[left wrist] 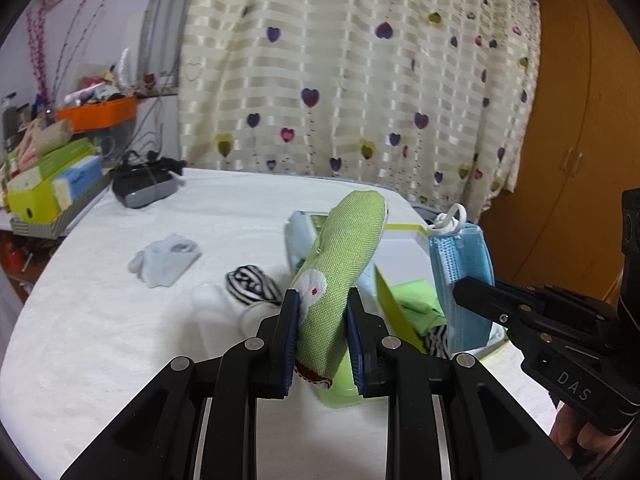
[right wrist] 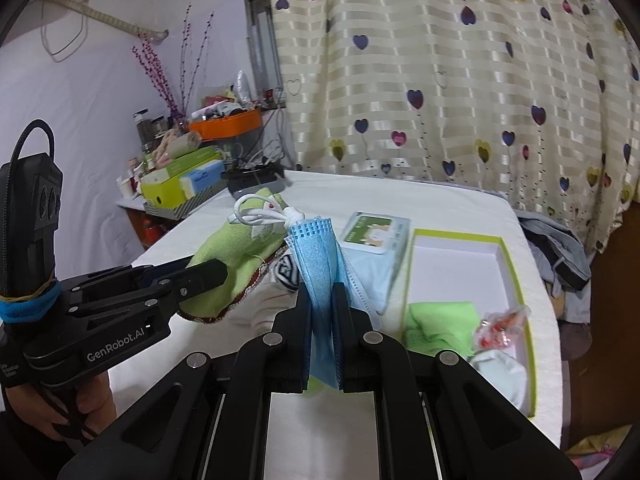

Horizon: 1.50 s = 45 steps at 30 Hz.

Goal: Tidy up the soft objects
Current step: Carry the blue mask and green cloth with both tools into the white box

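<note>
My left gripper [left wrist: 323,300] is shut on a green fabric pouch [left wrist: 340,264] with a white eye patch, held up off the white table. My right gripper [right wrist: 322,292] is shut on a folded blue face mask [right wrist: 320,256] with white ear loops knotted on top. In the left wrist view the mask [left wrist: 460,256] hangs at the right, pinched by the right gripper [left wrist: 464,292]. In the right wrist view the pouch [right wrist: 236,264] shows at the left in the left gripper [right wrist: 212,272]. A green-rimmed white box [right wrist: 460,256] lies on the table, holding a green cloth [right wrist: 440,324].
A striped sock [left wrist: 250,286] and a pale blue sock [left wrist: 164,260] lie on the table [left wrist: 120,340]. A wipes pack [right wrist: 374,236] rests beside the box. A dark device [left wrist: 142,188] sits at the far edge. Cluttered boxes [left wrist: 48,184] stand left; a heart-patterned curtain [left wrist: 360,80] hangs behind.
</note>
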Each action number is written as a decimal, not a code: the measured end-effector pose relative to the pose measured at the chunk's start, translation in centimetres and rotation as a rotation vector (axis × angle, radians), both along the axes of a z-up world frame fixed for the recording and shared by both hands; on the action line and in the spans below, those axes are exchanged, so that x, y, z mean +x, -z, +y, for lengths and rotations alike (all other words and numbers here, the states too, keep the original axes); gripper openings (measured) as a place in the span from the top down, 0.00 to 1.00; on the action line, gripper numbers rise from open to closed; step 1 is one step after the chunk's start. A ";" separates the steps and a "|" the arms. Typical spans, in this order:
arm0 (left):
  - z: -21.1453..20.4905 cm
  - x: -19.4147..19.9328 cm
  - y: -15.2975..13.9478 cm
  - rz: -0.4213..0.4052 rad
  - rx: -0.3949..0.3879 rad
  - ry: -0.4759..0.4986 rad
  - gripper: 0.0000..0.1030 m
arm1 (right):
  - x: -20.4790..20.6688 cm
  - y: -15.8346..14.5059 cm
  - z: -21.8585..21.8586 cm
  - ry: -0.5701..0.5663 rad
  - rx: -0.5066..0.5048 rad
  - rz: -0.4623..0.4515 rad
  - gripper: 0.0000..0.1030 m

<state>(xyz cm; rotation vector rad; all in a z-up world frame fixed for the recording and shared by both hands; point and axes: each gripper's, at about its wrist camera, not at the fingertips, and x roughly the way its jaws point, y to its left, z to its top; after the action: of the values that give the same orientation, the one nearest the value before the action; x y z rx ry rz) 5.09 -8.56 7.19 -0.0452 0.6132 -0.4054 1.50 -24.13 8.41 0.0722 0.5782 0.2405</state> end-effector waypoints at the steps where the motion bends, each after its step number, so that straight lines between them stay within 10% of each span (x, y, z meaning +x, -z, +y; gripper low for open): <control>1: -0.3 0.1 0.0 0.001 0.002 0.007 0.80 | -0.1 0.0 -0.3 0.006 0.001 0.000 0.91; 26: -9.7 3.1 1.0 0.036 0.053 0.140 0.80 | 2.0 2.2 -11.1 0.204 0.002 0.060 0.91; 45: -13.5 6.1 3.3 0.101 0.116 0.132 0.80 | 8.1 8.3 -13.6 0.150 0.052 0.222 0.81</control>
<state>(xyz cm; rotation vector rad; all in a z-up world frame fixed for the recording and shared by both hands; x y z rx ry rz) 11.16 -22.08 3.89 0.0866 0.7411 -0.4967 9.61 -37.71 0.07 0.1935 0.7835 0.1022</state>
